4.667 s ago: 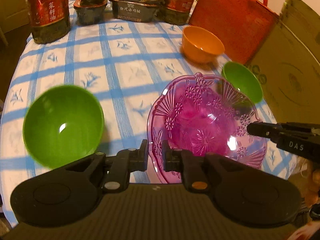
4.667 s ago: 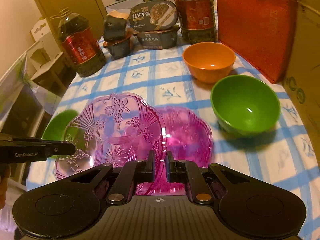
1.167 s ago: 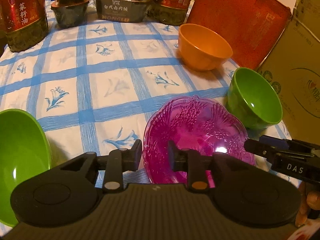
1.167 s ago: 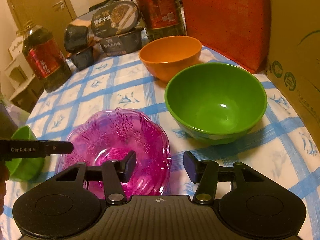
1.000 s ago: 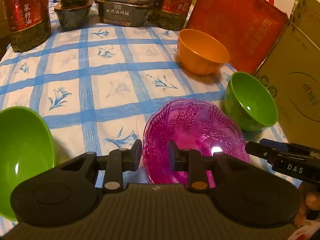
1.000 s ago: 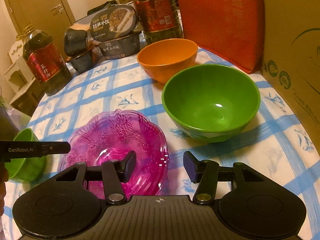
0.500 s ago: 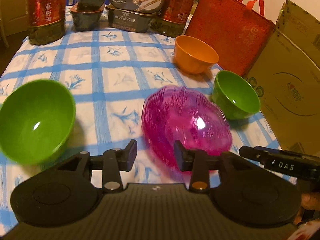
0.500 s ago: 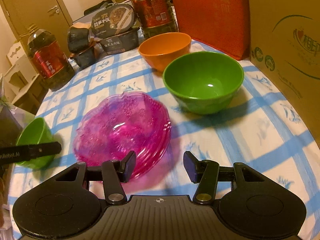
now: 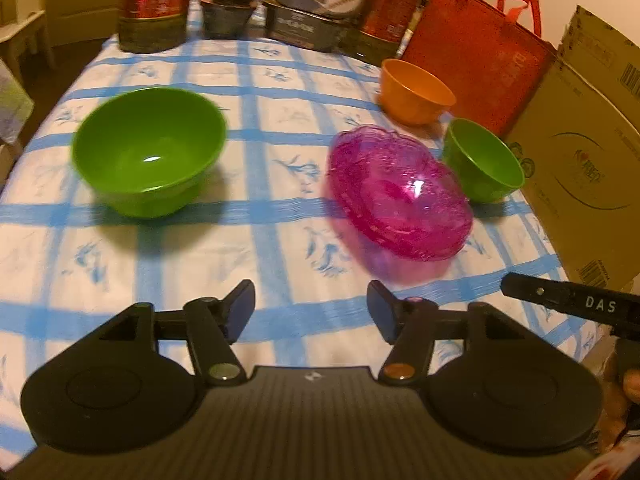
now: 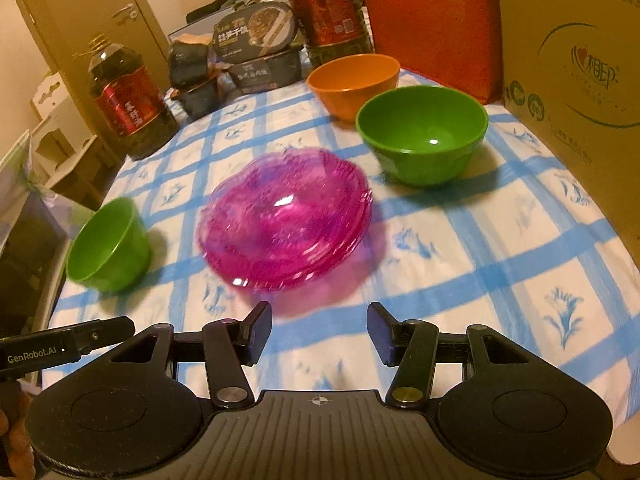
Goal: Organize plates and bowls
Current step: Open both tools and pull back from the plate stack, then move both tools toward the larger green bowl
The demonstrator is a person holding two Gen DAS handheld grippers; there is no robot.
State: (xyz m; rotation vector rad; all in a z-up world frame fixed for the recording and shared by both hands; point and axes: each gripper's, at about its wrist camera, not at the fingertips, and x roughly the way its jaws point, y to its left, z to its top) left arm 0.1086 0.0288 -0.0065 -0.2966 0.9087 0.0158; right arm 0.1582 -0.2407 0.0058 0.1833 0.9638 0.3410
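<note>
The left gripper [image 9: 311,312] is sitting at the bottom of its own view with the jaws apart and nothing between them; they've just been opening. The right gripper [image 10: 318,334] is hanging the same way in its view, jaws standing apart over bare blue-and-white checked tablecloth [image 10: 500,264], gripping nothing.

Just past both sets of fingers, the stack of see-through magenta glass plates [image 10: 286,220] is lying on the cloth, free of either tool, centre of the right view and right of centre in the left view [image 9: 398,192].

The big green plastic bowl [image 9: 150,152] is filling the left-middle of the left view, while in the right view it's only peeking in small at the left edge [image 10: 108,240]. The second green plastic bowl [image 10: 422,132] is looking large in the right view, upper right of the plates, with the orange plastic bowl [image 10: 354,80] right behind it.

Only the right view is giving sharp labels on the oil bottles [image 10: 130,104] and boxed meals [image 10: 256,44] at the top; in the left one they're blurry. The red tote bag [image 9: 476,52] shows its handles only in the left view. Each view catches the other gripper's tip at a lower corner, and the cardboard box [image 10: 576,80] is along the right side.
</note>
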